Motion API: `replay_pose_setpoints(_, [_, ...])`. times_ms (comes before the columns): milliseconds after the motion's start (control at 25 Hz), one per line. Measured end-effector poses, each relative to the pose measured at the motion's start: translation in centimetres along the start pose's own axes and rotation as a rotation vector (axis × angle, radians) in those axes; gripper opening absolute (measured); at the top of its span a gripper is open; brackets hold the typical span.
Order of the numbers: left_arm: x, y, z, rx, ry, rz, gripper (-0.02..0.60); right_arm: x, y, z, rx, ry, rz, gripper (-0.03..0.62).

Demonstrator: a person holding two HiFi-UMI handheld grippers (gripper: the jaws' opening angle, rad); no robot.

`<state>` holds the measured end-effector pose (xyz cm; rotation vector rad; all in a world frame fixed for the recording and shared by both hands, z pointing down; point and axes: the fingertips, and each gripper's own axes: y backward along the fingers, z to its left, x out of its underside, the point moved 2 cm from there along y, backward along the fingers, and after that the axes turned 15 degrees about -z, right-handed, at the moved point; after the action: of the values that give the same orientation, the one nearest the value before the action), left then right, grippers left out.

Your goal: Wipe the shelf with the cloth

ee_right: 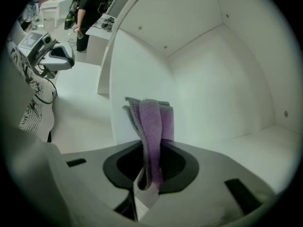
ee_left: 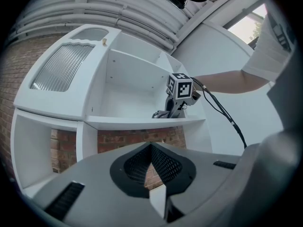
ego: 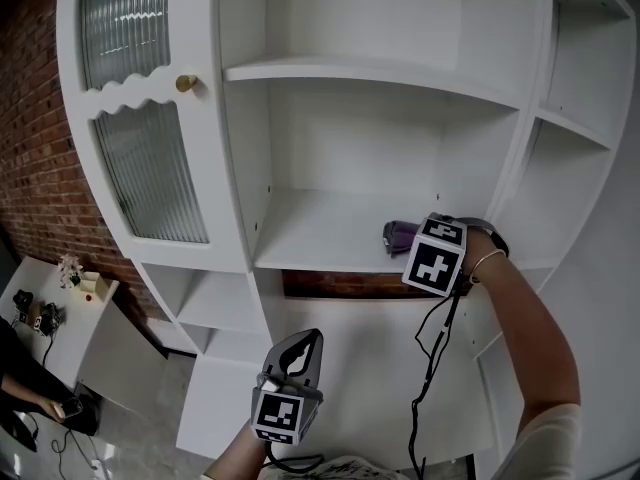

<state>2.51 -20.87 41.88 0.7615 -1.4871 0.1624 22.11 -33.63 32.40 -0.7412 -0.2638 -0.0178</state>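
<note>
A folded purple cloth (ego: 398,235) rests on the white cabinet's middle shelf (ego: 320,236), near its right end. My right gripper (ego: 412,238) is shut on the cloth (ee_right: 154,126), which sticks out between the jaws toward the shelf's back corner. The left gripper view shows that same cloth (ee_left: 162,114) under the right gripper (ee_left: 173,111) on the shelf (ee_left: 142,122). My left gripper (ego: 305,343) hangs low in front of the cabinet, below the shelf, jaws shut with nothing in them.
The cabinet has a ribbed glass door (ego: 150,168) with a brass knob (ego: 186,83) at the left, an upper shelf (ego: 360,73) above, and side shelves (ego: 575,128) at the right. A cable (ego: 430,358) hangs from my right gripper. A person (ee_right: 92,8) stands by desks behind.
</note>
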Motion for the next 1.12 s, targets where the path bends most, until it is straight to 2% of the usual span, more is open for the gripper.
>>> replay_pose_setpoints(240, [-0.9, 0.7, -0.6, 0.001, -0.014, -0.029, 0.013, 0.4, 2.8, 2.5, 0.0, 0.019, -0.038, 0.077])
replay_pose_setpoints(480, [-1.2, 1.2, -1.8, 0.007, 0.007, -0.021, 0.012, 0.8, 5.2, 4.8, -0.014, 0.002, -0.014, 0.077])
replay_pose_setpoints(560, [-1.0, 1.6, -2.2, 0.017, 0.009, -0.005, 0.012, 0.6, 5.8, 6.1, -0.049, 0.009, -0.013, 0.077])
replay_pose_setpoints(640, [-0.9, 1.8, -2.4, 0.018, 0.008, -0.001, 0.012, 0.2, 6.2, 8.1, -0.121, -0.017, -0.035, 0.075])
replay_pose_setpoints(720, [-1.1, 1.9, -2.4, 0.016, 0.008, -0.01, 0.012, -0.3, 6.2, 10.0, -0.173, -0.059, -0.088, 0.075])
replay_pose_setpoints(760, [-1.3, 1.9, -2.5, 0.018, 0.013, -0.009, 0.013, -0.6, 6.1, 10.6, -0.169, -0.075, -0.115, 0.075])
replay_pose_setpoints(920, [-1.2, 2.6, -1.9, 0.02, 0.047, -0.008, 0.012, -1.3, 4.9, 12.6, -0.081, -0.154, -0.237, 0.075])
replay_pose_setpoints(1040, [-0.8, 3.3, -1.1, 0.021, 0.102, 0.008, 0.012, -1.9, 3.7, 14.8, -0.055, -0.298, -0.377, 0.074])
replay_pose_setpoints(1120, [-0.7, 3.8, -0.6, 0.014, 0.101, 0.01, 0.012, -2.4, 3.2, 16.0, -0.016, -0.406, -0.486, 0.074])
